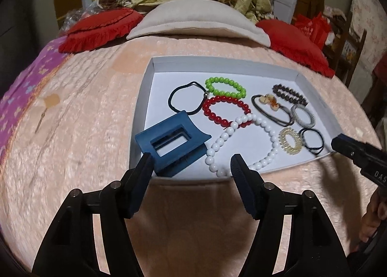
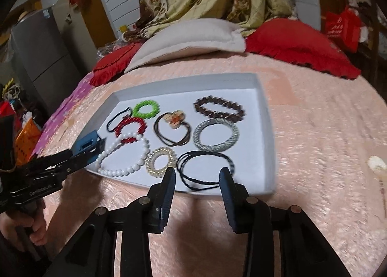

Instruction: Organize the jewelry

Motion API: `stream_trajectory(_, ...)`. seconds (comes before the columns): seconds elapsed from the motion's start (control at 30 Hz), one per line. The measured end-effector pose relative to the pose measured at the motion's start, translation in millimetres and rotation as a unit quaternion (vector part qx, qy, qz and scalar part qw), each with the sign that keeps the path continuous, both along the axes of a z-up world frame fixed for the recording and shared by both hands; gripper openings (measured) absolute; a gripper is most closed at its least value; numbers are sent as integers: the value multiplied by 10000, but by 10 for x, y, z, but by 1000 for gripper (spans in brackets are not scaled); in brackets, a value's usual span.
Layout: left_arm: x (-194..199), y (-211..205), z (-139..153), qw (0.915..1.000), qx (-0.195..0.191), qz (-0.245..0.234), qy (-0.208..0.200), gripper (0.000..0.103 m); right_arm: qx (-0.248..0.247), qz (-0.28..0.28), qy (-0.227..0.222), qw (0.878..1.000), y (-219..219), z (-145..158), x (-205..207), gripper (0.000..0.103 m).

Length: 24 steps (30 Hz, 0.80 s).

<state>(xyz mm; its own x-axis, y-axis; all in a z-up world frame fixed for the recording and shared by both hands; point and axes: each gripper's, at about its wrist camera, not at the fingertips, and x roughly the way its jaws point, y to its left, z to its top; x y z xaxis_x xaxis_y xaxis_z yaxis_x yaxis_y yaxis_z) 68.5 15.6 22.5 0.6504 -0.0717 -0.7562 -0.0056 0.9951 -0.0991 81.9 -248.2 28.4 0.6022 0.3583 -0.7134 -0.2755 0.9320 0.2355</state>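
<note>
A shallow white tray (image 1: pixel 225 63) lies on the pink bedspread and holds bracelets and hair ties: green beads (image 1: pixel 226 87), red beads (image 1: pixel 226 112), a white bead strand (image 1: pixel 241 144), a brown bracelet (image 1: pixel 290 94) and a clear spiral tie (image 1: pixel 290 140). A blue claw hair clip (image 1: pixel 171 141) sits at the tray's near left corner, just ahead of my open left gripper (image 1: pixel 191 165), touching its left finger. My right gripper (image 2: pixel 197 178) is open and empty over the tray's near edge (image 2: pixel 272 156), by a black hair tie (image 2: pixel 205 170).
Red cushions (image 1: pixel 99 28) and a beige pillow (image 1: pixel 193 20) lie at the head of the bed. A purple sheet (image 1: pixel 21 93) runs along the left edge. A small pale object (image 2: pixel 377 165) lies on the bedspread to the right of the tray.
</note>
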Motion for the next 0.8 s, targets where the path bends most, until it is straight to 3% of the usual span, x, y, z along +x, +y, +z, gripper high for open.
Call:
stream_trajectory(0.1,-240,39,190,9983,-215,122,-526,66,219,-56,-248,9994,-61,162,-263,37)
stream_trajectory(0.17,-459,9,333,9952,-222,78,-951,69,61,-55,-372,9993,-25,230,-475,46)
stream_trajectory(0.2,-532,-14,377,9939,-172,79,-1085,83,-50,-60,-402,9992,5,252,-595,64)
stream_trajectory(0.23,-614,-46,409,9925,-89,94,-1215,88,-125,-90,-427,9990,32,260,-682,83)
stream_trajectory(0.27,-715,-86,439,9909,46,103,-1344,94,-232,-127,-525,9983,63,277,-799,88)
stream_trajectory(0.33,-813,-163,444,9905,161,1,-1367,101,-337,-102,-676,9971,99,302,-920,90)
stream_trajectory(0.4,-844,-196,406,9917,209,-66,-1268,101,-426,-99,-720,9964,122,297,-975,94)
stream_trajectory(0.6,-843,-307,227,9965,400,-65,-733,101,-494,-328,-421,9974,9,194,-915,94)
stream_trajectory(0.8,-860,-389,147,9966,521,-51,-637,101,-378,-407,-379,9977,-88,179,-943,94)
